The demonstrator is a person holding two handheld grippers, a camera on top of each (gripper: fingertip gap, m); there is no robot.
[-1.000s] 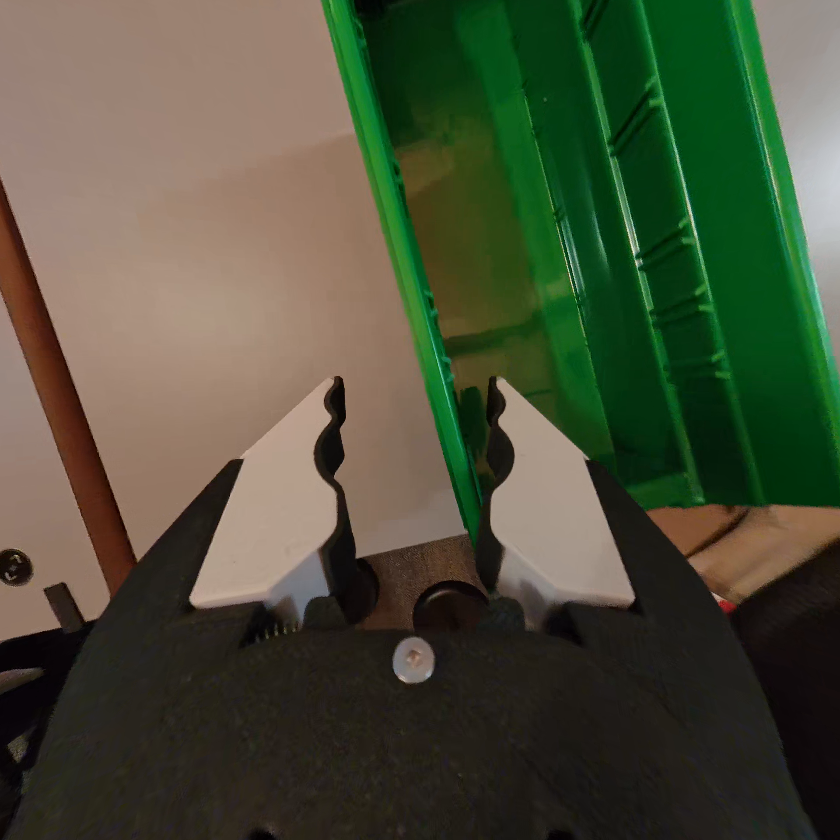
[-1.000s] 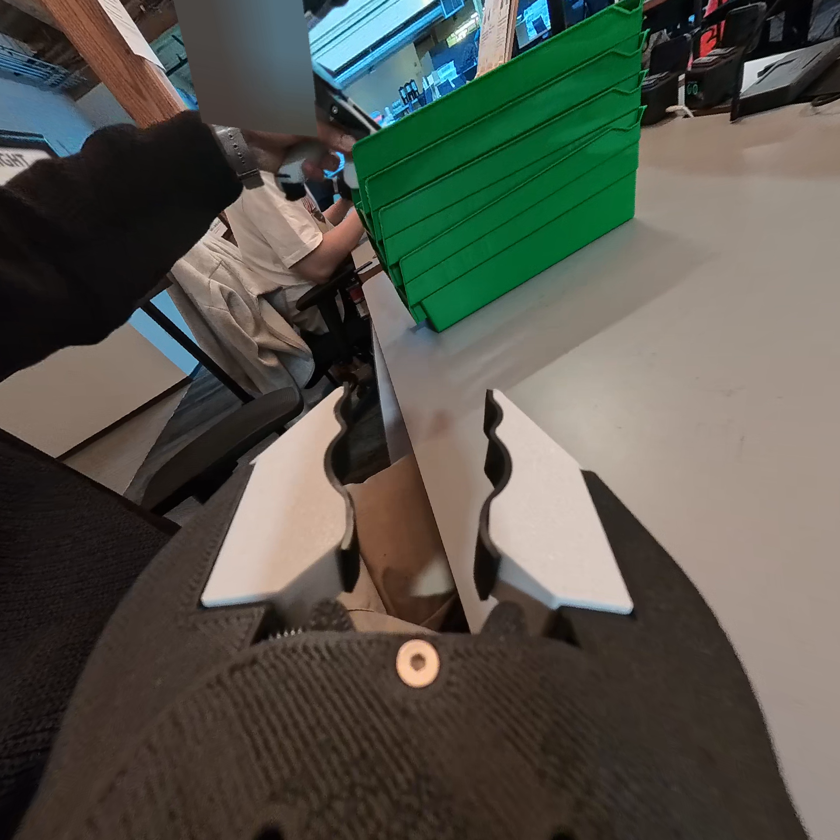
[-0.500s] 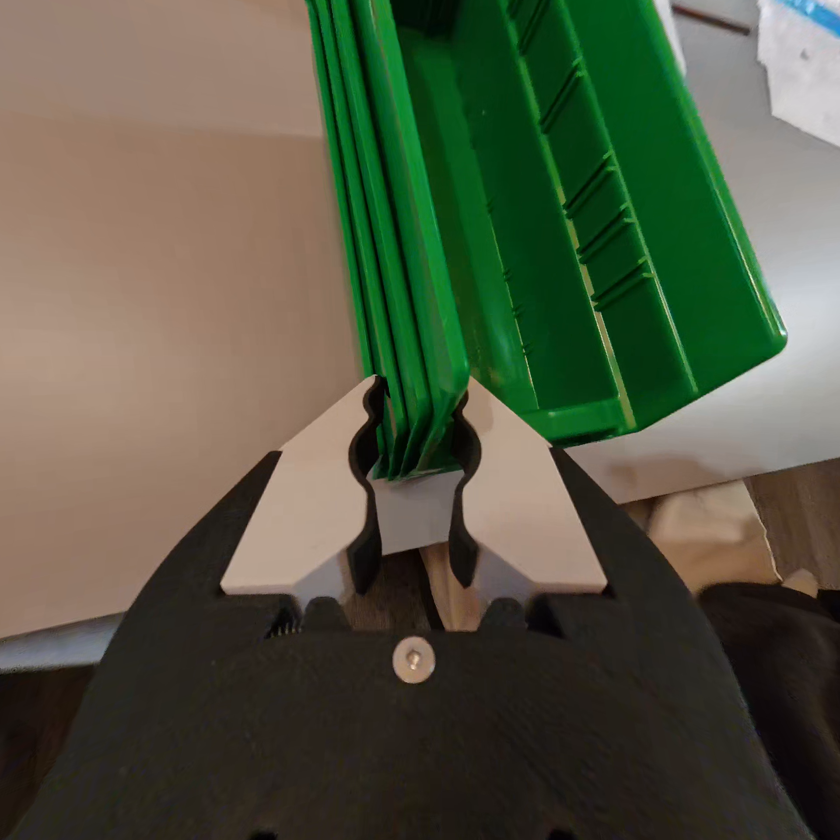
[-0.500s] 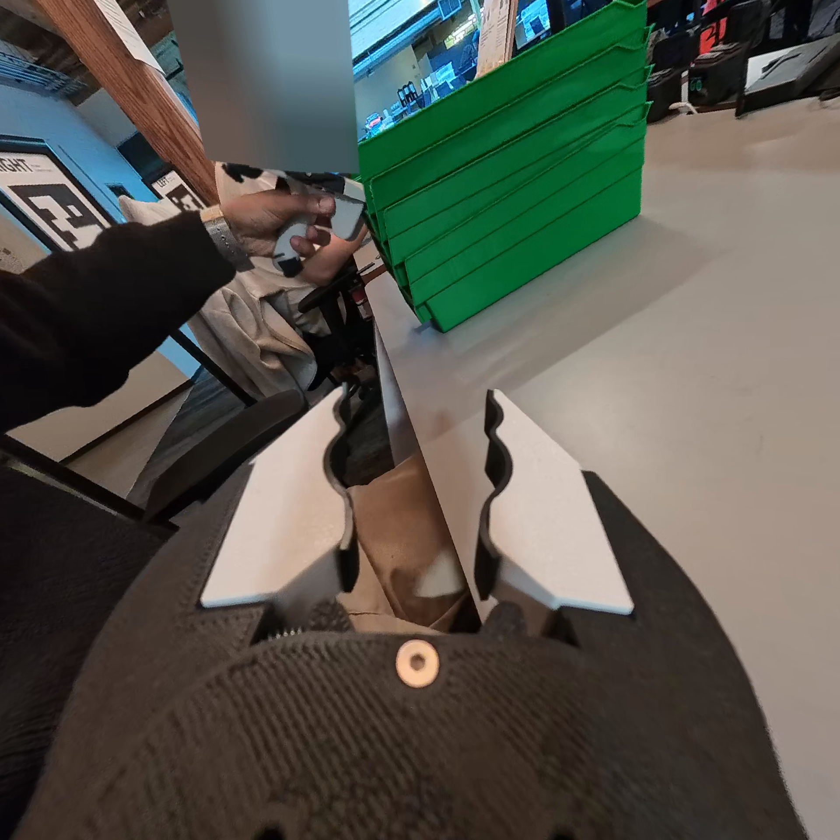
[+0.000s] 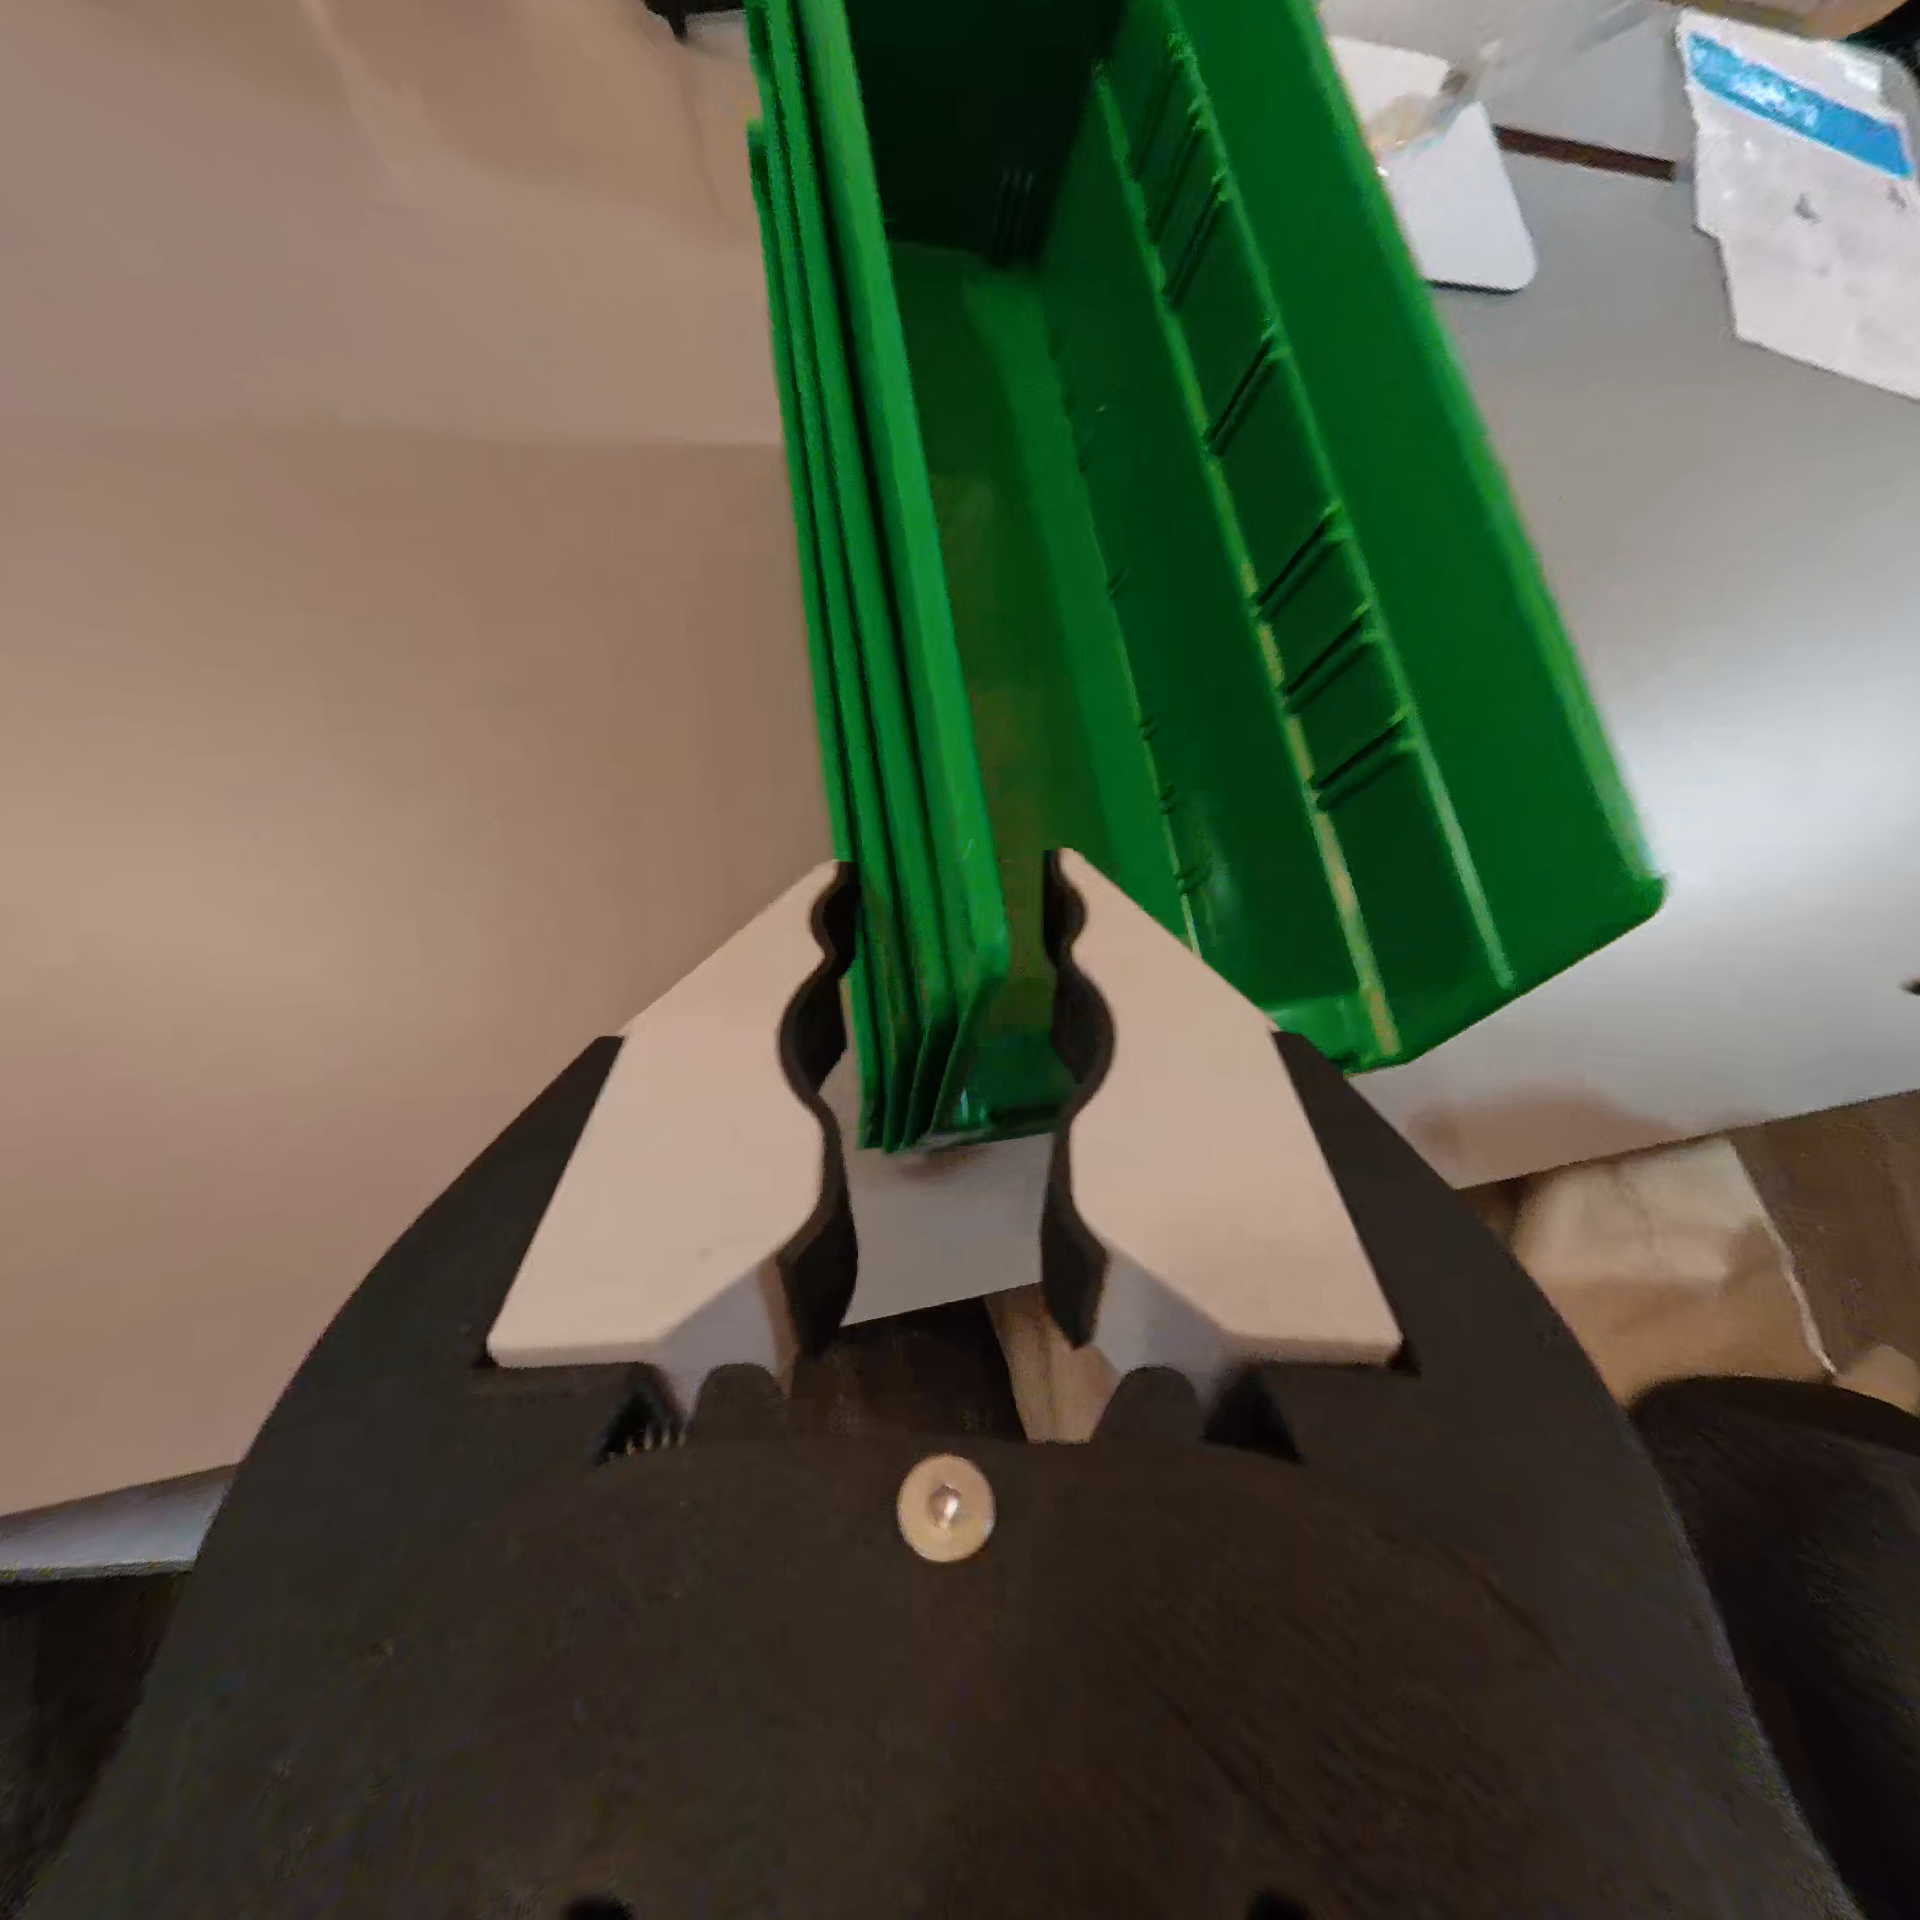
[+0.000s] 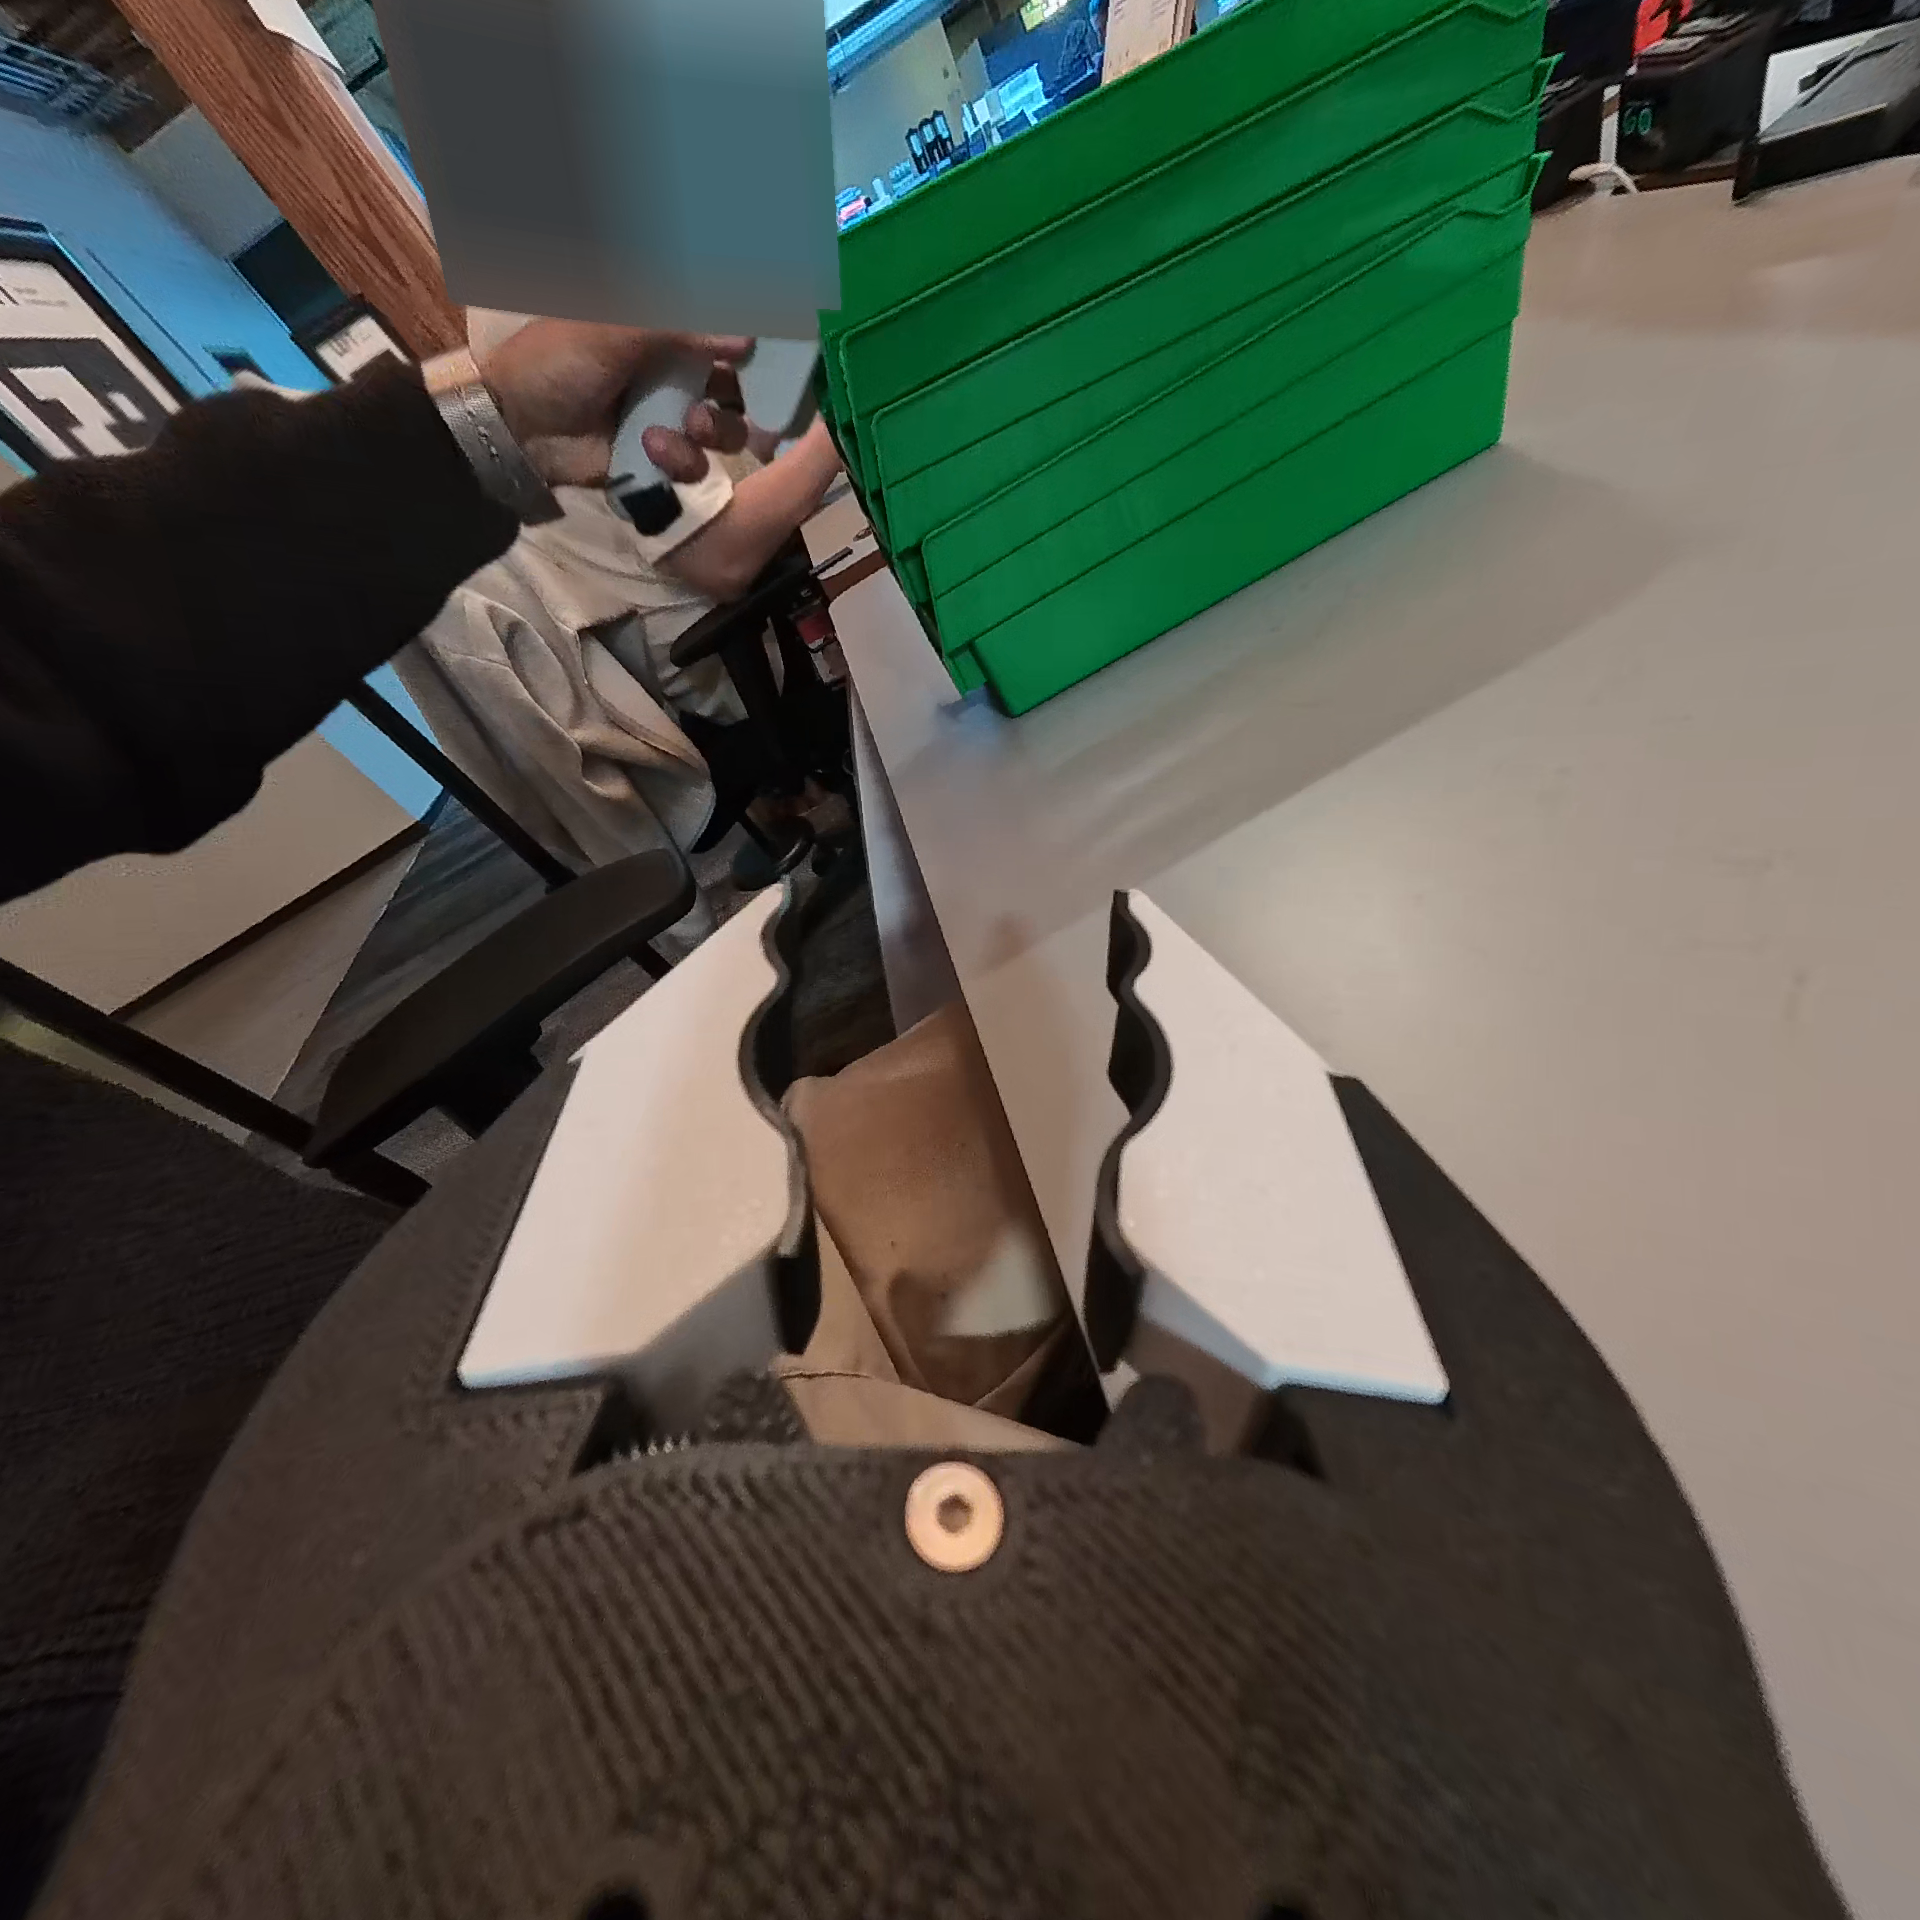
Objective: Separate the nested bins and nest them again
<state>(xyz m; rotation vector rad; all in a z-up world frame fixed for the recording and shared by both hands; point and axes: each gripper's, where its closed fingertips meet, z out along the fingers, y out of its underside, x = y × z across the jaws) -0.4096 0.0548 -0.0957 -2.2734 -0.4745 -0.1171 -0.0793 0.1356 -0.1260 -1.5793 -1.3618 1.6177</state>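
Note:
A stack of several nested green bins (image 5: 1247, 520) stands on the grey table (image 5: 364, 623). In the left wrist view I look into the top bin. My left gripper (image 5: 951, 883) has one finger outside and one inside the stack's near left walls and is closed on their layered rims at the near corner. In the right wrist view the same stack (image 6: 1195, 416) stands farther off, near the table's left edge. My right gripper (image 6: 951, 904) is open and empty, low over the table's edge (image 6: 894, 883), well short of the stack.
A person's hand (image 6: 582, 395) in a dark sleeve holds the left gripper at the stack. A white stand (image 5: 1465, 197) and a plastic bag (image 5: 1818, 187) lie beyond the bins. Beside the table are a chair (image 6: 499, 997) and a seated person (image 6: 582, 623).
My left gripper has come down from a wide-open stance to straddle the stack's left walls, its fingers narrowed onto them. The view now looks down into the bins. The right gripper has hardly moved.

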